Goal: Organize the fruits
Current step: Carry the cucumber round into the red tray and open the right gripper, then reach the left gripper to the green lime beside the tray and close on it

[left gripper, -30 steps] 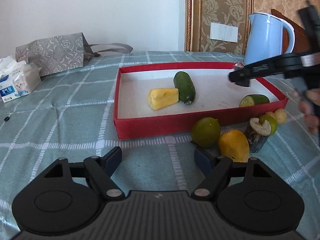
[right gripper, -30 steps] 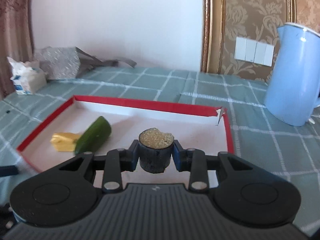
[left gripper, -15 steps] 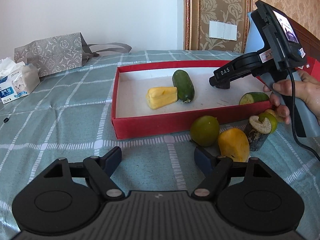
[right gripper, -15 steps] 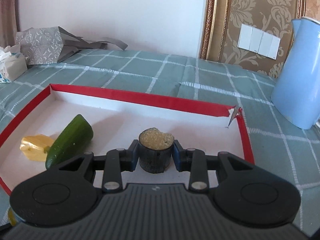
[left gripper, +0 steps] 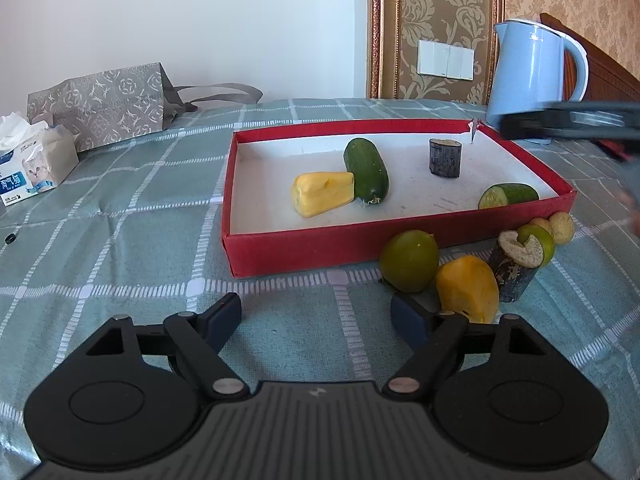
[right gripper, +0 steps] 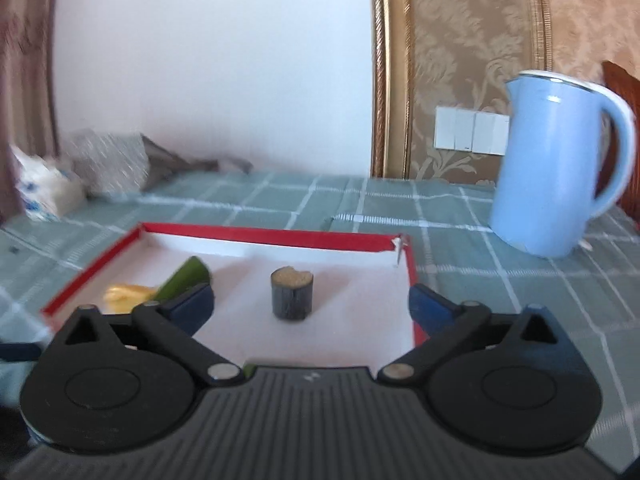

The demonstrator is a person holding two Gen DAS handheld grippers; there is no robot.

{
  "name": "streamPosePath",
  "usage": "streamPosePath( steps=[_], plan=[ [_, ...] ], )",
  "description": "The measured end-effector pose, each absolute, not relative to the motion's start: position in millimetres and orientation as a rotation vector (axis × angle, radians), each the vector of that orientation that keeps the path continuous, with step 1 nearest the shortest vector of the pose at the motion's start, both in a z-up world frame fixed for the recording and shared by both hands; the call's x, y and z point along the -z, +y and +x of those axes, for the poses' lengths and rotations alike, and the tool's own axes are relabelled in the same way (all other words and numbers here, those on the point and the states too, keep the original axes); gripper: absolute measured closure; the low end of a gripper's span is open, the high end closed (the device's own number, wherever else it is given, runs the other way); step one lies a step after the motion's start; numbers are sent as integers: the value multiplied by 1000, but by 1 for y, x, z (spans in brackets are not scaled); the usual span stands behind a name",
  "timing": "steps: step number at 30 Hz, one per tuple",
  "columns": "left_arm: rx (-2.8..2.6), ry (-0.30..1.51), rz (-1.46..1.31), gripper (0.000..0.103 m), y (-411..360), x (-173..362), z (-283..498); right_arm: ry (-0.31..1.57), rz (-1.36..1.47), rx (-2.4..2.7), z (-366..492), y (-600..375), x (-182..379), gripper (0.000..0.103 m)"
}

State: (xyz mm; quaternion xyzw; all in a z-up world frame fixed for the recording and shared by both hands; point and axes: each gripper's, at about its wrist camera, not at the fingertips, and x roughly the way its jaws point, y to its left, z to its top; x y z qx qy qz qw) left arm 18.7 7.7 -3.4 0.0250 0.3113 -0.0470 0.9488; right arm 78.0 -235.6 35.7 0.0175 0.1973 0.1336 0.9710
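Observation:
A red tray holds a yellow fruit wedge, a whole cucumber, a cut cucumber half and a dark sugarcane stub standing upright. In front of the tray lie a green round fruit, a yellow mango piece, a second dark stub and small fruits. My left gripper is open and empty, low over the cloth before the tray. My right gripper is open, pulled back from the stub.
A blue kettle stands right of the tray's back corner. A patterned paper bag and a tissue pack sit at the far left. A checked green cloth covers the table.
My right gripper opened and let go of the sugarcane stub, which now stands in the tray's back right. The right gripper drew back to the right. The left gripper stayed put.

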Motion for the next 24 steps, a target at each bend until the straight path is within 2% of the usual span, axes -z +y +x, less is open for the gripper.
streamPosePath(
  steps=[6,14,24],
  plan=[
    [102,631,49,20,8,3,18,414,182,-235,29,-290,-21,0],
    [145,562,65,20,2,-3,7,478,303,-169,35,-323,10,0],
    [186,595,16,20,0,0,21,493,181,-241,32,-292,12,0]
  ],
)
